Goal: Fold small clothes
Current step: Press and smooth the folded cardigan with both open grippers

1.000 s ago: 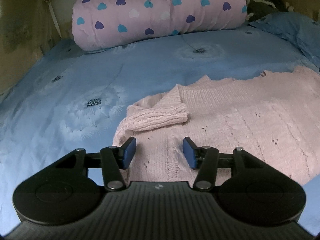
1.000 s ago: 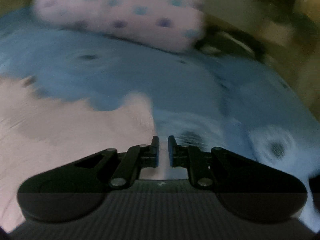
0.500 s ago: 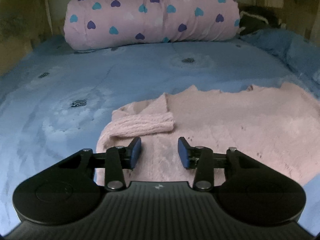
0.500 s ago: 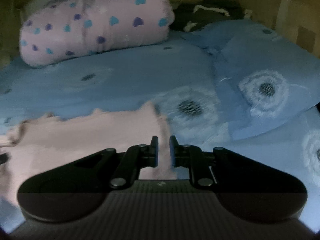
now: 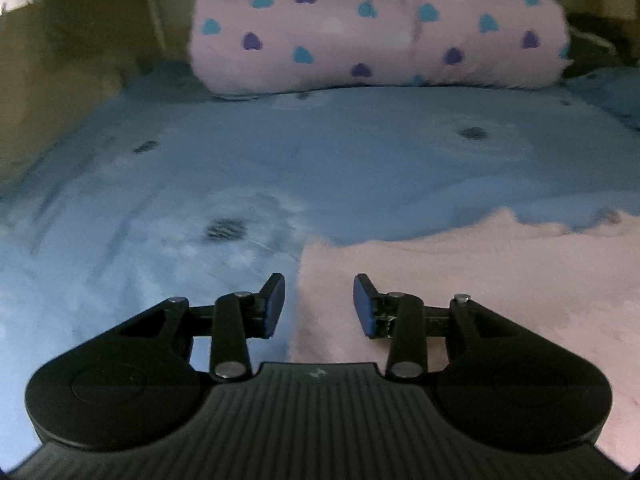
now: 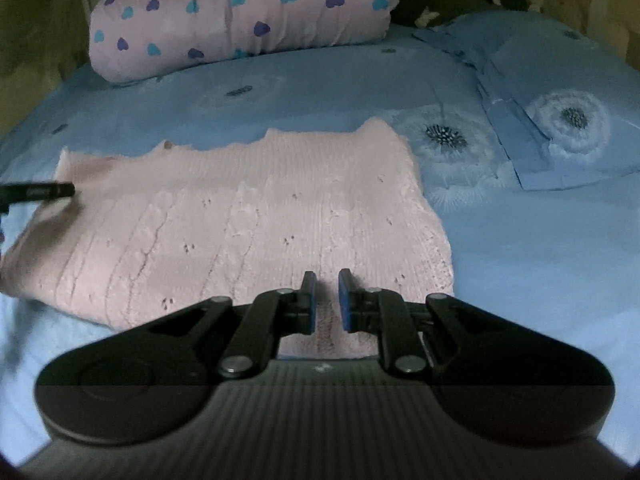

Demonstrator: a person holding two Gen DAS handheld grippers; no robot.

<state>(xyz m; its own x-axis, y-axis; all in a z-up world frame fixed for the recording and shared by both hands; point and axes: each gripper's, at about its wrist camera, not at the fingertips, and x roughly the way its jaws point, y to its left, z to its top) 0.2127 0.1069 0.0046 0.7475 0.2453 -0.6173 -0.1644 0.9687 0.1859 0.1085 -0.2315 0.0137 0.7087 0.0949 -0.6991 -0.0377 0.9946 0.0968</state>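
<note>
Right wrist: right gripper jaws nearly closed, empty, over pink sweater; left gripper's part-open, empty.

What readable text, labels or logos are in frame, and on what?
No readable words or numbers in either view.
Small pale mark on the left gripper body: too small to read.
Same mark on the right gripper body: too small to read.
Pink sweater, heart-print quilt and blue bedsheet: patterns only.

My left tool tilts downward, its blue pads standing apart with nothing gripped between them. My right tool tilts down too (pads nearly together, a thin gap, nothing pinched).
</note>
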